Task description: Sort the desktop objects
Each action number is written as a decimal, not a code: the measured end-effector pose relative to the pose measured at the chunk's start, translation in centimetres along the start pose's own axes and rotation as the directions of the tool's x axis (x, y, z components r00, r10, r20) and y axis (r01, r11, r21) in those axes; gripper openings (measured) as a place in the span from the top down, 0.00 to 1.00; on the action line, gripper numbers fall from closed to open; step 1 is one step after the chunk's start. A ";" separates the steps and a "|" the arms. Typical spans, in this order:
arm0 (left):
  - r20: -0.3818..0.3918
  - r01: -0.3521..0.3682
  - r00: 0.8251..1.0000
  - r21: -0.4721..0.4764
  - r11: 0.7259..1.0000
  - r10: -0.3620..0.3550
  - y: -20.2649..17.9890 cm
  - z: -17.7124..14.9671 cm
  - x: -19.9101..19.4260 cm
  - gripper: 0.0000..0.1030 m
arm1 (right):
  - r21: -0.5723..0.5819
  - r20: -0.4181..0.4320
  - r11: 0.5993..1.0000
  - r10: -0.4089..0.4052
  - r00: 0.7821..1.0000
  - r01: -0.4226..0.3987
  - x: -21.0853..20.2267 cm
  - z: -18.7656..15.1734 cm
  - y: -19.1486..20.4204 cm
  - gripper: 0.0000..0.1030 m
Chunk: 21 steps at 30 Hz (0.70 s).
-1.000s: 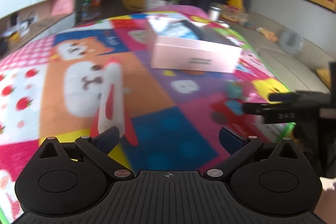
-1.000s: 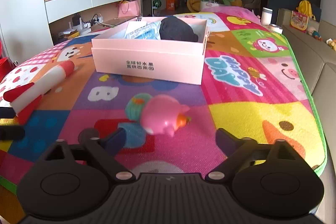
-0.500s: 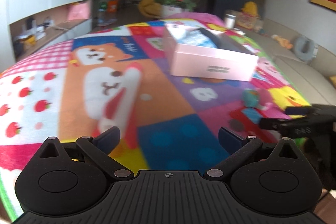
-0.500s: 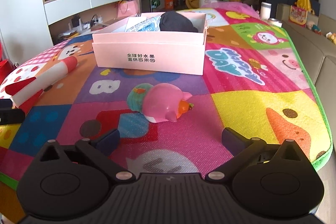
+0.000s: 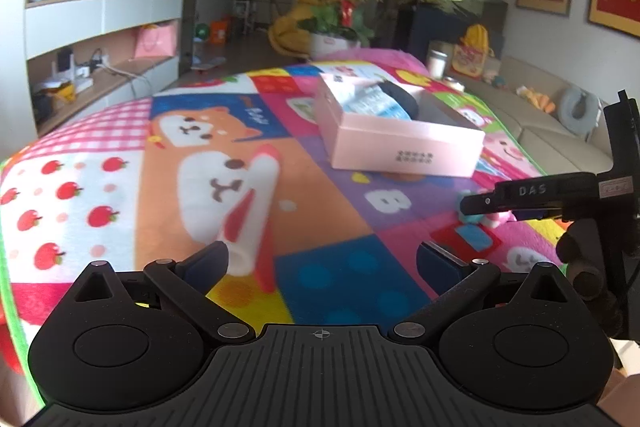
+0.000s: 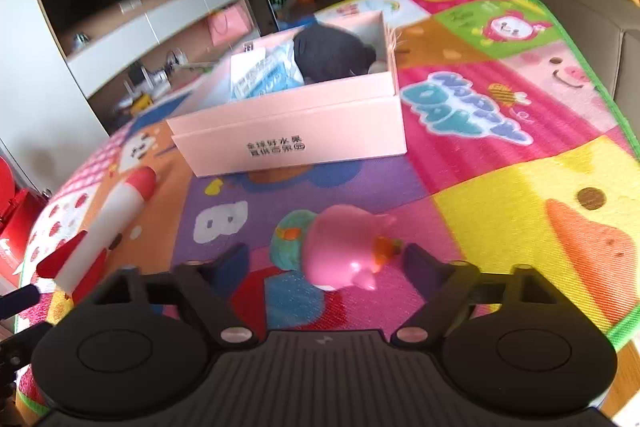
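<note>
Right gripper [image 6: 324,261] spread wide, pink pig toy [image 6: 344,251] lying on the mat [image 6: 500,187] between its fingers, contact unclear. Left gripper [image 5: 322,259] also spread, empty, rocket toy [image 5: 250,203] blurred beside its left finger. Only the right view looks down into the pink box [image 6: 296,123]: dark bundle, blue packet. Left view hides the pig behind the right tool.

Between the fingers, the pink pig toy [image 6: 344,247] looks like glossy smooth plastic; beyond them, the pink box [image 6: 296,131] is matt card on a woven-textured mat [image 6: 500,187].
</note>
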<state>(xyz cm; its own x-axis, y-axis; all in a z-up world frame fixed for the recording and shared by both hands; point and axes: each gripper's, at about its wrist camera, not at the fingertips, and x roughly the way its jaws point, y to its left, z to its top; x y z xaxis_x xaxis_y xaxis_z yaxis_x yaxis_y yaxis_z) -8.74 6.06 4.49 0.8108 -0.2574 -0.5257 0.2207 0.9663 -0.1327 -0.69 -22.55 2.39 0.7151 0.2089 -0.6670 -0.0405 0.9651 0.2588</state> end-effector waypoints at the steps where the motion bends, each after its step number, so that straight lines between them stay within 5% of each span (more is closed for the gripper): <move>1: 0.003 -0.008 1.000 -0.004 1.000 0.008 0.2 0.0 -0.1 0.00 | -0.020 0.008 1.000 -0.014 1.000 0.014 0.0 0.1 0.4 0.34; 7: -0.018 -0.085 0.996 -0.054 0.995 0.084 1.8 0.0 0.8 0.00 | -0.226 0.094 0.970 -0.072 0.993 0.092 -1.0 -0.8 3.4 0.35; 12: -0.031 -0.130 0.991 -0.046 0.990 0.129 2.3 0.3 2.3 0.01 | -0.321 0.063 0.947 0.007 0.998 0.014 -2.2 -2.5 4.8 0.34; 15: -0.049 -0.150 0.988 -0.030 0.988 0.148 2.5 0.7 3.5 0.19 | -0.353 0.063 0.935 0.006 0.998 0.016 -2.6 -3.5 5.3 0.34; 21: -0.082 -0.170 0.982 0.000 0.986 0.169 2.4 0.9 5.8 0.33 | -0.385 0.072 0.923 0.002 0.997 0.026 -3.1 -4.8 5.4 0.34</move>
<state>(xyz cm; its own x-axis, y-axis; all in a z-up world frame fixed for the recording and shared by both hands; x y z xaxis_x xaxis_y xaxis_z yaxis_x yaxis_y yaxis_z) -3.05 6.88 1.85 0.7892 -0.0888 -0.6076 0.0801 0.9959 -0.0415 -6.49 -17.22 2.56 0.7632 0.1989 -0.6147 -0.2873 0.9567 -0.0471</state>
